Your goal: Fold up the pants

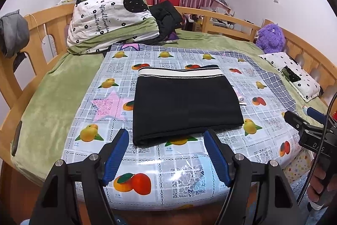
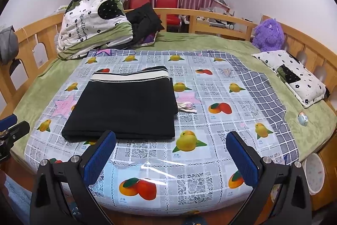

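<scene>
Pants (image 1: 187,104) look folded already; both grippers (image 1: 166,153) (image 2: 170,155) hang open, empty, near edge. Just smooth any corners.

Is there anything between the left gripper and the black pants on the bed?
Nothing visible. The left gripper is open, and only bare fruit-print cloth lies between it and the near edge of the folded black pants. A small wrapper lies beside the pants, off this path.
</scene>
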